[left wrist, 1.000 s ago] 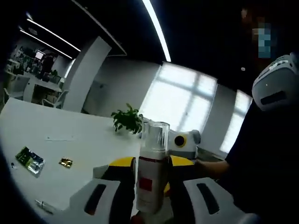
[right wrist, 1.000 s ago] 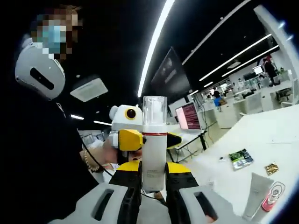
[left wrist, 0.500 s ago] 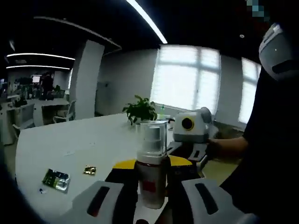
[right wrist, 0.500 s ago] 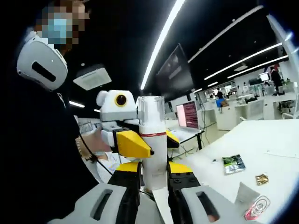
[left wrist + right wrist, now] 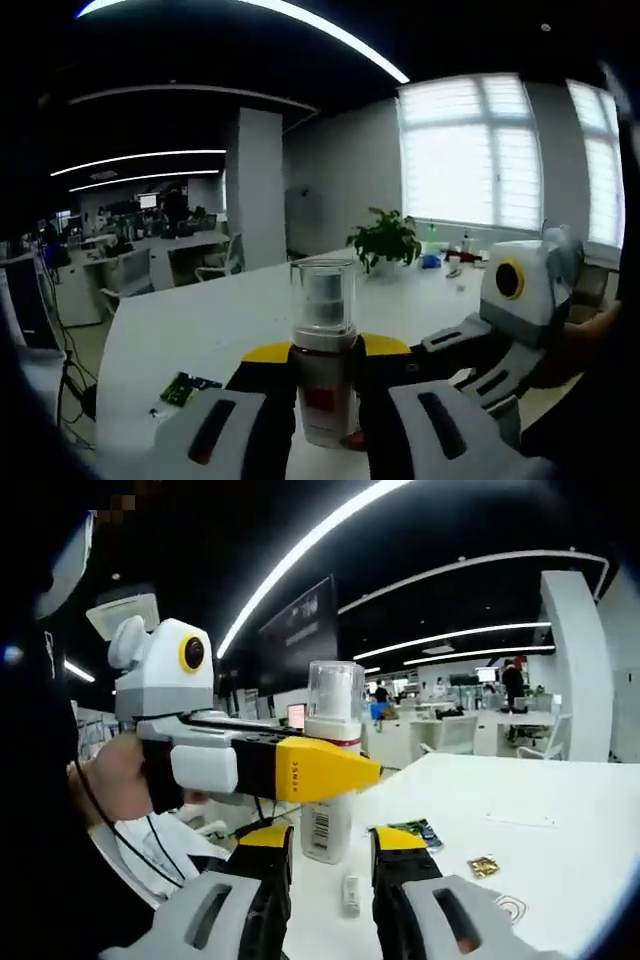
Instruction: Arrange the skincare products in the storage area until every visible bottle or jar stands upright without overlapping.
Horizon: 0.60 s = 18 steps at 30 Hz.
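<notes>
- The pump bottle [image 5: 324, 360] stands upright between the jaws of the left tool [image 5: 325, 420], long axis vertical, its clear cap [image 5: 323, 292] pointing to 12 o'clock in the left gripper view; the jaws are clamped on its lower body.
- In the right gripper view the same bottle [image 5: 330, 770] rises at centre, cap up, barcode side facing the camera, with the left tool [image 5: 300, 768] crossing in from 9 o'clock, its yellow-tipped jaw lying against the bottle's middle.
- A hand [image 5: 115, 778] grips that tool's body at 9 o'clock.
- The right tool [image 5: 330, 855] sits just below the bottle, jaws spread apart and holding nothing; the bottle's base shows in the gap between them.
- In the left gripper view the right tool [image 5: 500, 330] comes in from 3 o'clock, near the bottle.
- The white surface [image 5: 520, 830] lies behind, carrying a green packet [image 5: 425, 830] and a small gold sachet [image 5: 484, 865] at 4 o'clock.
- A potted plant [image 5: 385, 240] stands on the surface at 1 o'clock.
</notes>
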Available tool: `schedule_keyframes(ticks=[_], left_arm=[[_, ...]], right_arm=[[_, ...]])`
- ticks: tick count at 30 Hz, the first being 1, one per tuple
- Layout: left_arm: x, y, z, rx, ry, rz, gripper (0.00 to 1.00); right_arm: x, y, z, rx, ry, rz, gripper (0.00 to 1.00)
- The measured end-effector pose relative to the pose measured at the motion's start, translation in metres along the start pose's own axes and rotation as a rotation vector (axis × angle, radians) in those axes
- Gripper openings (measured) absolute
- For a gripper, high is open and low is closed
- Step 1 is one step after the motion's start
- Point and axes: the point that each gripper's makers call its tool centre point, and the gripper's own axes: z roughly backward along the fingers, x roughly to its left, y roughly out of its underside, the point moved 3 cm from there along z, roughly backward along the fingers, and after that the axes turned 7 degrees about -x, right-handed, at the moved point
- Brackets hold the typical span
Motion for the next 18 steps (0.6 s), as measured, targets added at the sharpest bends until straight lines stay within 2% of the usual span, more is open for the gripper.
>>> schedule_keyframes(ticks=[8, 11, 14, 18], left_arm=[[-0.001, 0.001, -0.002, -0.009, -0.038, 0.004, 0.18], [-0.003, 0.003, -0.003, -0.004, -0.031, 0.008, 0.18], [-0.002, 0.002, -0.002, -0.012, -0.023, 0.021, 0.18], [-0.003, 0.004, -0.002, -0.009, -0.011, 0.033, 0.18]], right_arm=[[0.002, -0.01, -0.007, -0.044, 0.064, 0.028, 0.26], [0.003, -0.016, -0.009, -0.067, 0.062, 0.042, 0.21], [0.001, -0.016, -0.007, -0.06, 0.077, 0.034, 0.14], [0.002, -0.014, -0.006, -0.046, 0.057, 0.044, 0.12]])
